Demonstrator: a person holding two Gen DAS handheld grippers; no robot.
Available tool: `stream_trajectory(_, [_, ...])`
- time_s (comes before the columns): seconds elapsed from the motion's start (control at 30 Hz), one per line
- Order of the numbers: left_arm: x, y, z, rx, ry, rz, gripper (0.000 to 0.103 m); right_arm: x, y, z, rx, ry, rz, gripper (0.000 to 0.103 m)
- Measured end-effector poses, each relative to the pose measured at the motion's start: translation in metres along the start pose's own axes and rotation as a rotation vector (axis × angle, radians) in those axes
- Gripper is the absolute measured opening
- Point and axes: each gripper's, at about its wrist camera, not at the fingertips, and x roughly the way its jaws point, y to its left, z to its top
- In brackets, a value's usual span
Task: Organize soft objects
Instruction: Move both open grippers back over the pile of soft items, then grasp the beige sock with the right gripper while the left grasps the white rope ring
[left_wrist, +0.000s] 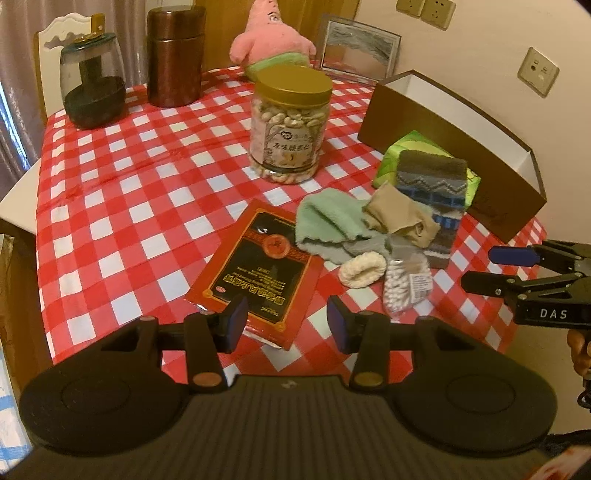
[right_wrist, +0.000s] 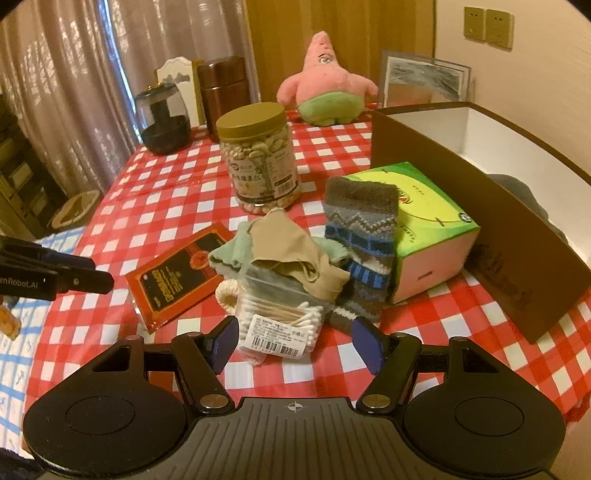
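Observation:
A pile of soft things lies on the red checked tablecloth (left_wrist: 129, 192): a mint cloth (left_wrist: 325, 221), a beige stocking (right_wrist: 295, 254), a patterned grey-blue sock (right_wrist: 360, 229) leaning on a green tissue box (right_wrist: 424, 206), and a white knitted ring (left_wrist: 362, 271). A pink starfish plush (right_wrist: 327, 88) sits at the far edge. My left gripper (left_wrist: 288, 325) is open above the near end of a red packet (left_wrist: 258, 273), left of the pile. My right gripper (right_wrist: 297, 343) is open, just short of a bag of cotton swabs (right_wrist: 280, 321). Neither holds anything.
A brown box with a white inside (right_wrist: 480, 206) stands open at the right, with something dark grey in it. A nut jar (left_wrist: 290, 125), a brown canister (left_wrist: 175, 55) and a dark glass jar (left_wrist: 92, 81) stand further back. A picture frame (left_wrist: 358, 48) leans on the wall.

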Motion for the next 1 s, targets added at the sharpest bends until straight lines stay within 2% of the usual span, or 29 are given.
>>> stream_trajectory(0.43, [0.025,0.009,0.012,-0.011,0.004,0.028,0.043,0.032,0.002,0.017,-0.135,-0.032,-0.026,0.057])
stream_trajectory(0.87, [0.044,0.005,0.018,-0.018,0.031,0.01,0.043,0.081,0.006,0.036,-0.262,-0.029,-0.017,0.052])
stream_trajectory(0.97, [0.046,0.003,0.019,-0.015,0.034,0.006,0.043,0.087,0.008,0.037,-0.282,-0.023,-0.002,0.037])
stream_trajectory(1.0, [0.047,0.003,0.019,-0.014,0.034,0.004,0.043,0.088,0.007,0.037,-0.286,-0.023,0.003,0.027])
